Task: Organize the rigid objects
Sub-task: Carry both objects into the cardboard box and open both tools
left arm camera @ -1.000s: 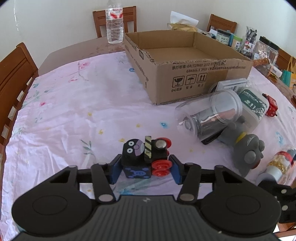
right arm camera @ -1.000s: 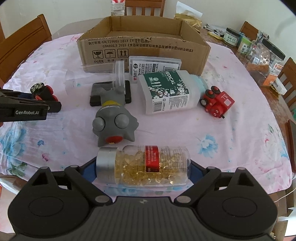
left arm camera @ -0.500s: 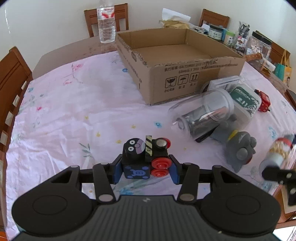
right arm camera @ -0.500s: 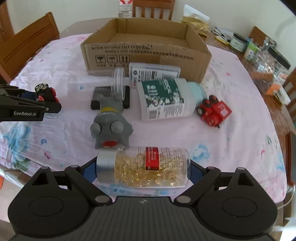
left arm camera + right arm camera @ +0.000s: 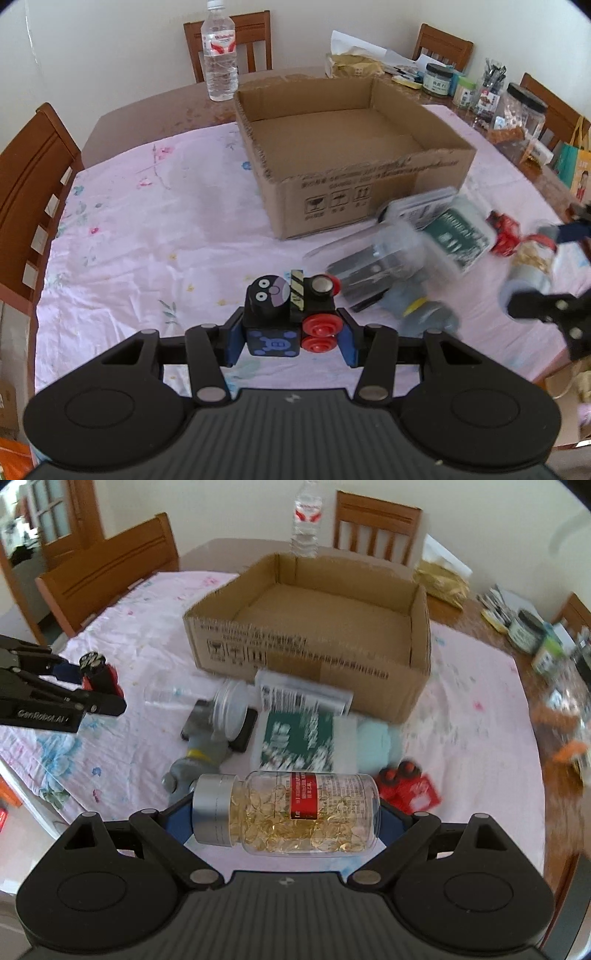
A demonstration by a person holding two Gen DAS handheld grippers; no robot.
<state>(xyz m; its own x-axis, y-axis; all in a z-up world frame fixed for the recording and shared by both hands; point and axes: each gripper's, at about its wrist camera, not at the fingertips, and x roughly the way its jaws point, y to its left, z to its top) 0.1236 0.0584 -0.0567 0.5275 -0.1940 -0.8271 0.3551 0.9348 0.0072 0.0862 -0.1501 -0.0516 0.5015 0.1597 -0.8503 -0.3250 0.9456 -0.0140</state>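
the cardboard box [image 5: 354, 147] at twelve o'clock on the pink floral tablecloth [image 5: 147, 221] holds nothing that shows, so by my reading the sorting has barely begun: no object is packed yet and two are only just in hand. at about two o'clock of the left view the green-labelled bottle [image 5: 295, 738], a clear jar [image 5: 229, 712], a grey toy [image 5: 199, 757] and the red toy car [image 5: 410, 790] lie near the box's front wall; they are blurred, so there may be more in that heap than i can name. the left gripper [image 5: 290, 334] has its fingers pinched on the black toy train [image 5: 288, 314], the right gripper [image 5: 286, 812] clamps the capsule bottle [image 5: 288, 812] end to end, cap to the left. against the frame a second ago both loads have come up off the cloth, each view has risen and now looks into the box from higher up, and the right view has rolled, tilting the table. left to do: carry both over the rim, release, then fetch the rest.
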